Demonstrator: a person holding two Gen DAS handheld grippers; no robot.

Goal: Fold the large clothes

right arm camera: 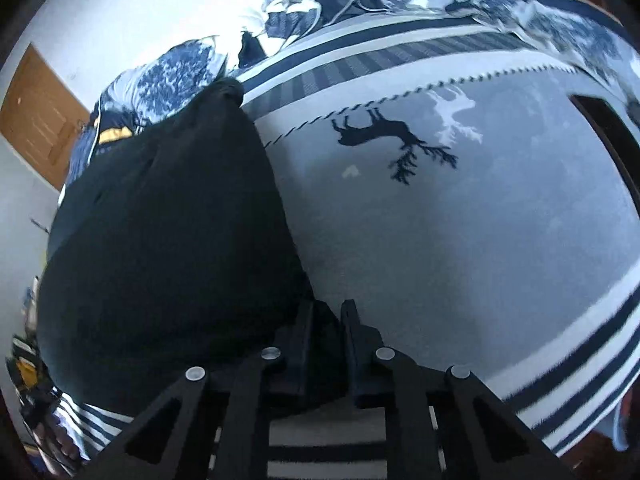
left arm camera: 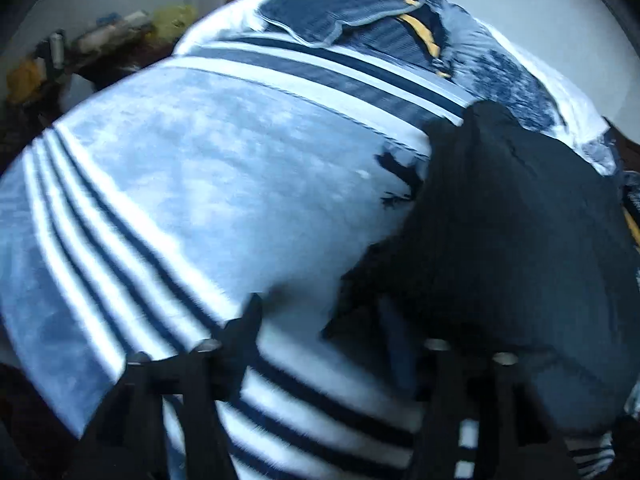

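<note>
A large black garment point(left arm camera: 500, 232) lies on a grey-blue blanket with navy and white stripes point(left arm camera: 208, 184). In the right wrist view the same garment point(right arm camera: 168, 224) fills the left half, next to the blanket's deer print point(right arm camera: 384, 132). My left gripper point(left arm camera: 320, 320) is open, its fingers wide apart; the right finger is hidden under the garment's near edge. My right gripper point(right arm camera: 326, 316) is shut, its jaws nearly together on the garment's near right edge.
More bedding in navy, white and yellow point(left arm camera: 360, 20) is heaped at the far end of the bed. A cluttered table point(left arm camera: 100, 40) stands at the far left by a white wall. A wooden door point(right arm camera: 40, 120) shows at the left.
</note>
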